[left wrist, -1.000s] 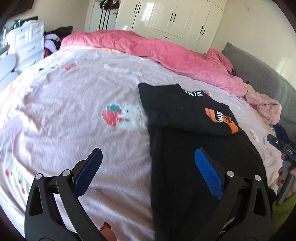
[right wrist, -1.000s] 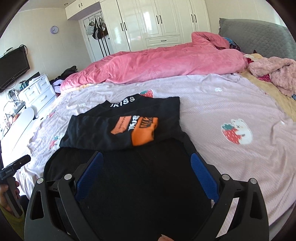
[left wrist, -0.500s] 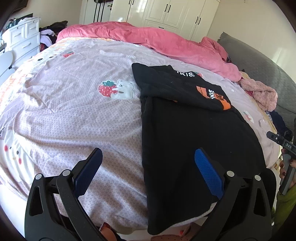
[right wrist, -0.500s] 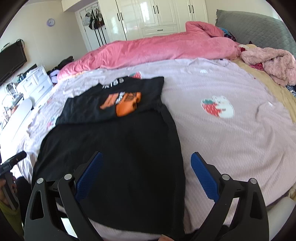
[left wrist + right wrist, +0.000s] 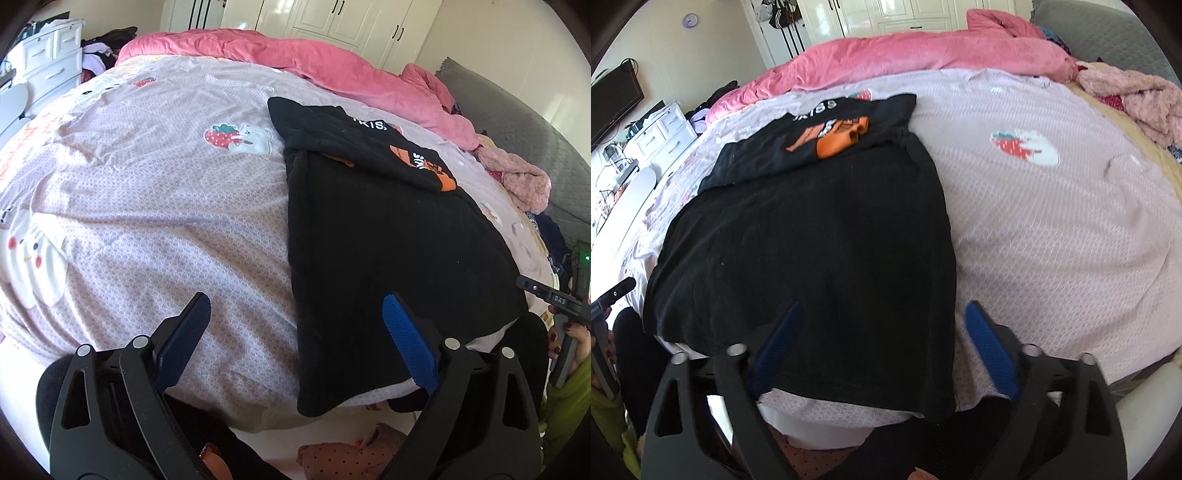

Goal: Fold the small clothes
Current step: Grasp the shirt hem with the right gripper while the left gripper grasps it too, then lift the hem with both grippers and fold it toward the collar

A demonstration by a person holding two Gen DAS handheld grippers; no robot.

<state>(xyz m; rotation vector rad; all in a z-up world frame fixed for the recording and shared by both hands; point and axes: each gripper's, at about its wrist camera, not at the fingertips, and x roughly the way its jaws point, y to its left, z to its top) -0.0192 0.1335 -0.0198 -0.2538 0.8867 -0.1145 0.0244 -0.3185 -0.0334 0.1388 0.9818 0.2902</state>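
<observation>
The black T-shirt (image 5: 812, 240) lies flat on the bed (image 5: 1052, 221), its top part already folded down. The lower hem is not yet folded. Left gripper (image 5: 295, 343) and right gripper (image 5: 882, 347) are spread, holding nothing.

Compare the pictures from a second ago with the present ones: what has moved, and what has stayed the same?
Both grippers have drawn back toward the foot of the bed: the left gripper and right gripper now sit over the hem of the black T-shirt, with the bed edge and floor in view. Nothing was grasped or released. Both stay open; the shirt's top stays folded down on the lilac bedsheet.
</observation>
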